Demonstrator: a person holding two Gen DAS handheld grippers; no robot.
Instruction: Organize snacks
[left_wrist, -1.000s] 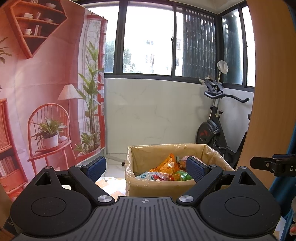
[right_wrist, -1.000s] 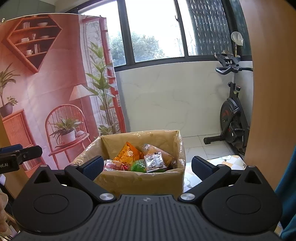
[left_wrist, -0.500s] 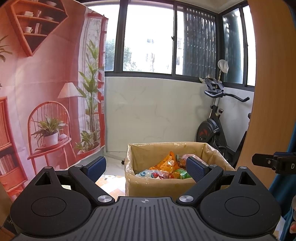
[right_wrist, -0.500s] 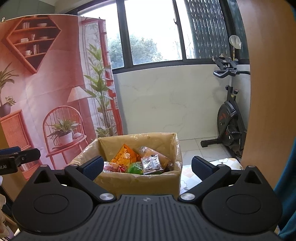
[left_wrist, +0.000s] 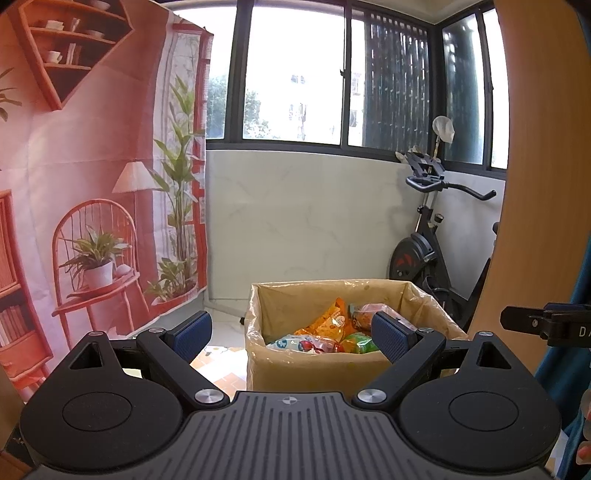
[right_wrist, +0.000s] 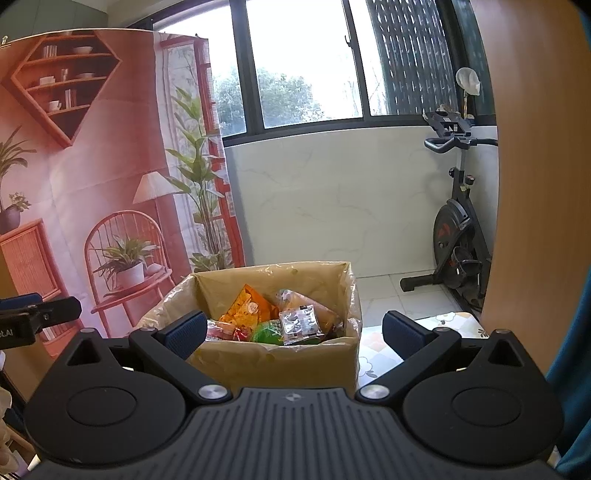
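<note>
Ahead, upright open-topped snack box (left_wrist: 314, 369), both tongs (left_wrist: 291, 334) (right_wrist: 293, 330) spread and empty.

Left tongs (left_wrist: 291, 334), right tongs (right_wrist: 294, 330): matte black ribbed housing, round discs, silver screws, blue ridged pads (left_wrist: 390, 336).

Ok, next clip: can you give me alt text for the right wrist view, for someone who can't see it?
The open, empty right gripper points at a plastic-lined cardboard box holding colourful snack packets, including an orange one and a silver one. Behind are a printed room backdrop, windows and an exercise bike; the left gripper pokes in at the left edge.
</note>
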